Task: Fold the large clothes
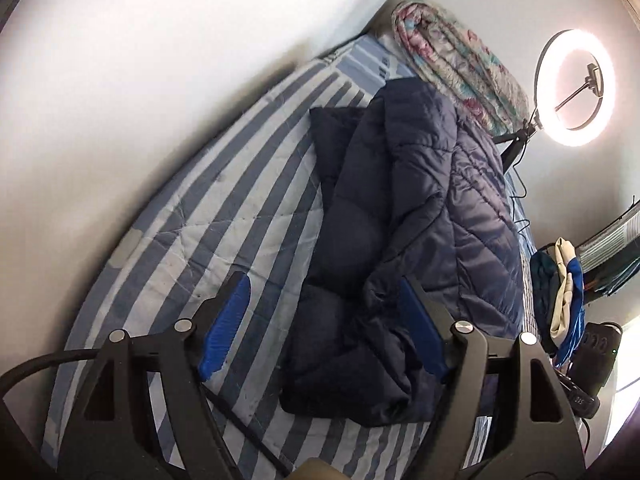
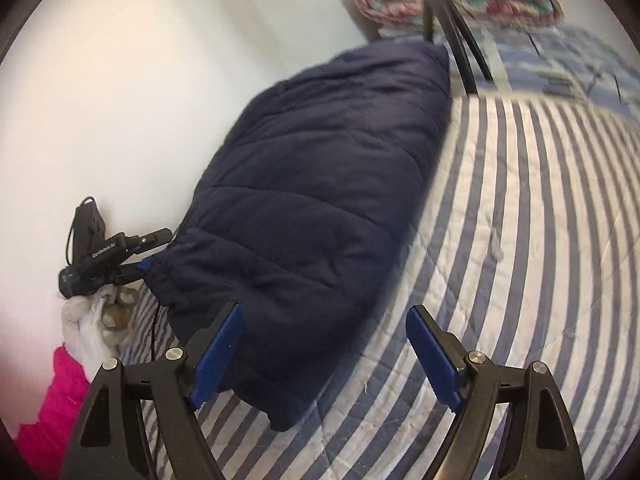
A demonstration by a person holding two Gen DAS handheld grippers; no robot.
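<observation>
Low in both wrist views, the left gripper (image 1: pixel 324 324) and right gripper (image 2: pixel 324 354) hang released, grasping nothing. Beyond them, mid-frame, the navy quilted jacket (image 1: pixel 416 216) lies bunched lengthwise on the striped bedspread (image 1: pixel 192 216); judging by that, folding looks partly done, with squaring and final folds left. Farther, upper right, a floral blanket (image 1: pixel 460 60) and ring light (image 1: pixel 576 88) crowd the bed's edge
</observation>
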